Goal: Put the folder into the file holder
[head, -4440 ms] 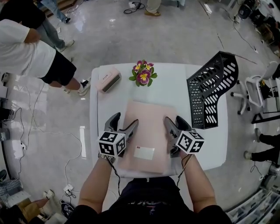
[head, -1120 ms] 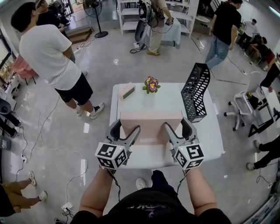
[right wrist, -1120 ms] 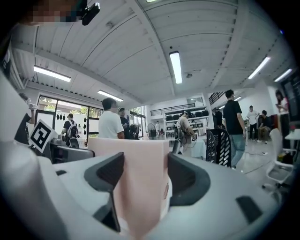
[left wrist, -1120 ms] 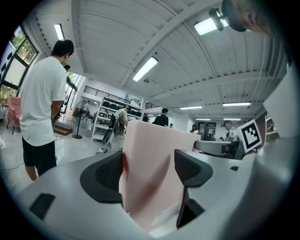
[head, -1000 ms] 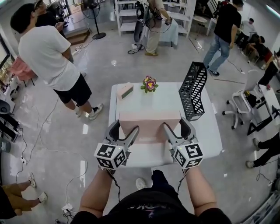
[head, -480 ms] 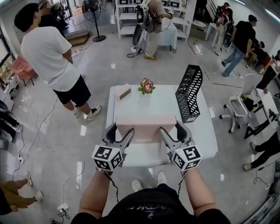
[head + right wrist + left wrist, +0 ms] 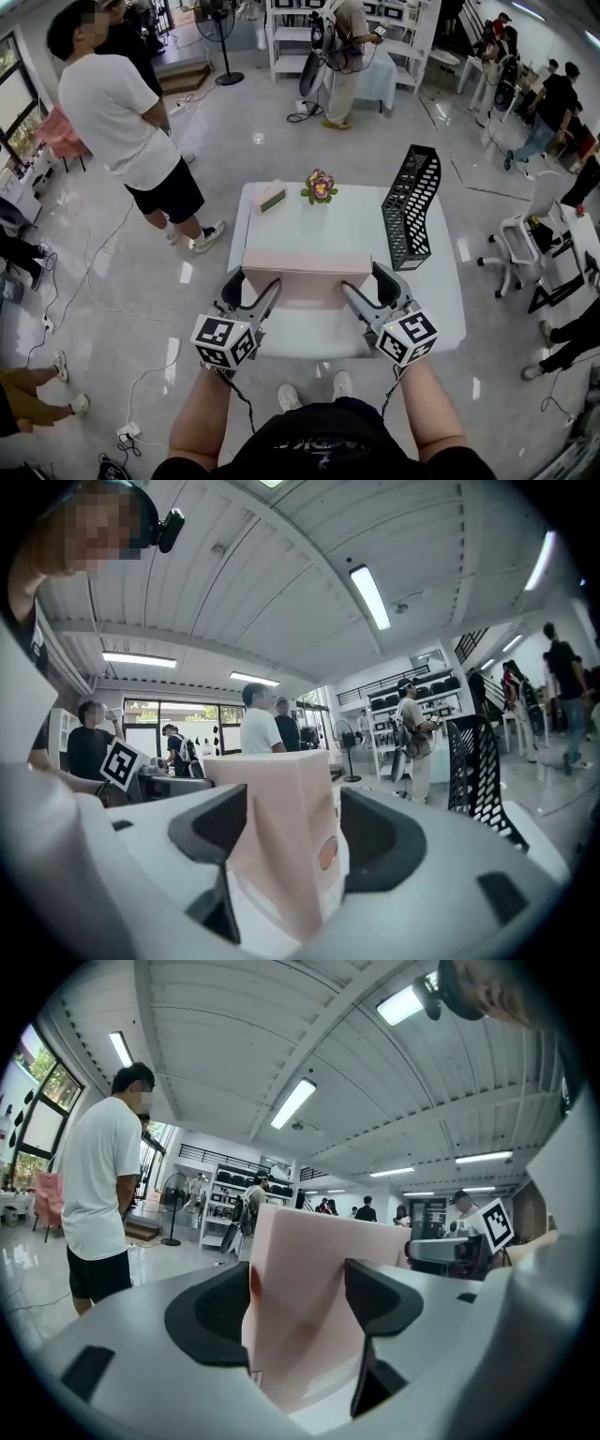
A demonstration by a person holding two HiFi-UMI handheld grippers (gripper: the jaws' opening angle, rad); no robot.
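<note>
Above table [image 7: 349,223], folder [image 7: 305,274] now upright, formerly flat.

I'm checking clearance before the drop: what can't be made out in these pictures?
- Folder: whether its lower edge clears the table; the head view looks down too steeply to tell.
- File holder: the inside of its slots; head view, its mesh side wall hides them.
- File holder's base: right gripper view, cut off behind the right claw.
- Pink box: any print; head view, too small.
</note>
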